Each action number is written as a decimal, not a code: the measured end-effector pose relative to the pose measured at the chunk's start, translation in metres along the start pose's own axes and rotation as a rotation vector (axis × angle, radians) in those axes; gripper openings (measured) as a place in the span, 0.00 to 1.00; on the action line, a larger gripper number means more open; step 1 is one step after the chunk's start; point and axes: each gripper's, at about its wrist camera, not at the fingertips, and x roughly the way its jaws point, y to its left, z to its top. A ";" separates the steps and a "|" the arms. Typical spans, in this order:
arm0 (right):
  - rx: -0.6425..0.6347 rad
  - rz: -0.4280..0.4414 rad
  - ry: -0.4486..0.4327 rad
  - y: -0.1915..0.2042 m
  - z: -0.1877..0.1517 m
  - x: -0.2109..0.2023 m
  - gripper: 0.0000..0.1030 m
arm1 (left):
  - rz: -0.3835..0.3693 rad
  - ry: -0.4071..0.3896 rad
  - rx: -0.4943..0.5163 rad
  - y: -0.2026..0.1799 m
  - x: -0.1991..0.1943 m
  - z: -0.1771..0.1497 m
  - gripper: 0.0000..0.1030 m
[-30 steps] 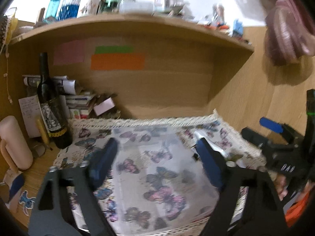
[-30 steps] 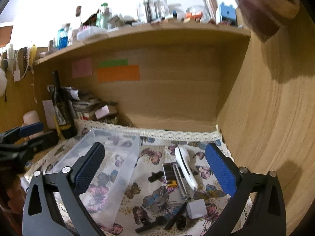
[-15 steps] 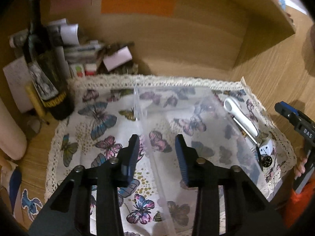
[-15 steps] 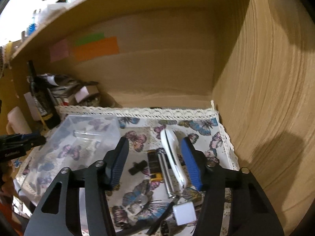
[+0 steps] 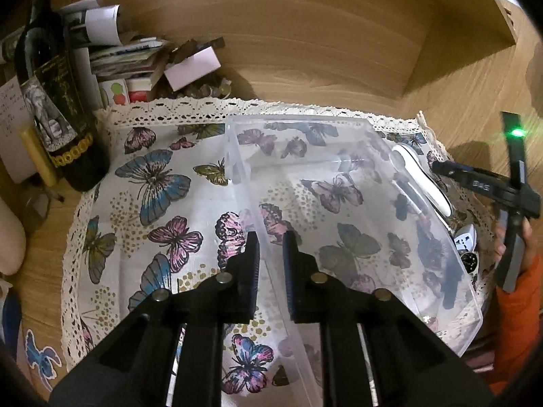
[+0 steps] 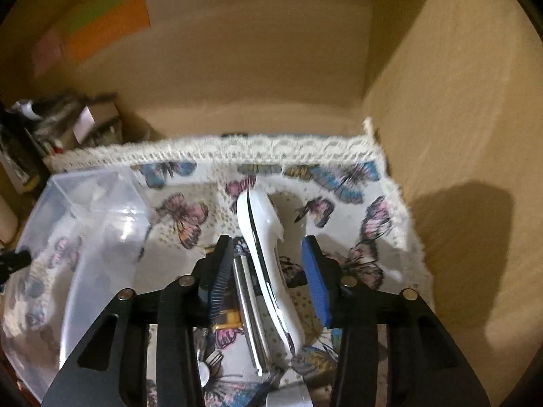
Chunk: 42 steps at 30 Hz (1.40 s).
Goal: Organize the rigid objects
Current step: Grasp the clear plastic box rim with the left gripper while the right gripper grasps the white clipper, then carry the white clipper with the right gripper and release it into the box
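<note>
Left gripper [image 5: 270,249] clamped on the near wall of the clear plastic box [image 5: 356,224] on the bench; thin, flexible, light. Right gripper [image 6: 268,264] closing around, not yet pressing, the glossy white handle [image 6: 268,257] beside the box: rigid, slippery, best gripped mid-length.

Both handheld grippers are matte black plastic with open triangular cut-outs and round silver screws at the finger joints. The left gripper [image 5: 270,247] shows dark ribbed pads; the right gripper [image 6: 268,264] has blue ones. A green light glows on it, and an orange sleeve [image 5: 516,308], possibly a jacket cuff, shows.
</note>
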 end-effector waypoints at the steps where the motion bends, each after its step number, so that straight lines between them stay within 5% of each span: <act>1: 0.008 0.020 0.038 -0.001 0.000 0.009 0.36 | 0.001 -0.006 0.003 0.000 0.000 0.000 0.13; 12: 0.026 0.029 0.208 -0.012 0.003 0.067 0.31 | 0.008 -0.032 0.027 -0.002 0.001 -0.001 0.13; 15: -0.017 -0.010 0.190 -0.005 0.002 0.067 0.20 | 0.010 -0.032 0.029 -0.001 0.001 -0.001 0.13; 22: -0.036 -0.034 0.115 0.006 -0.005 0.041 0.20 | 0.020 -0.032 0.039 -0.002 0.001 -0.001 0.13; 33: -0.063 0.031 -0.053 0.031 0.011 -0.056 0.20 | 0.033 -0.030 0.053 -0.005 0.002 -0.001 0.13; 42: -0.116 0.104 -0.118 0.074 0.017 -0.074 0.20 | 0.035 -0.034 0.062 -0.005 0.002 -0.002 0.13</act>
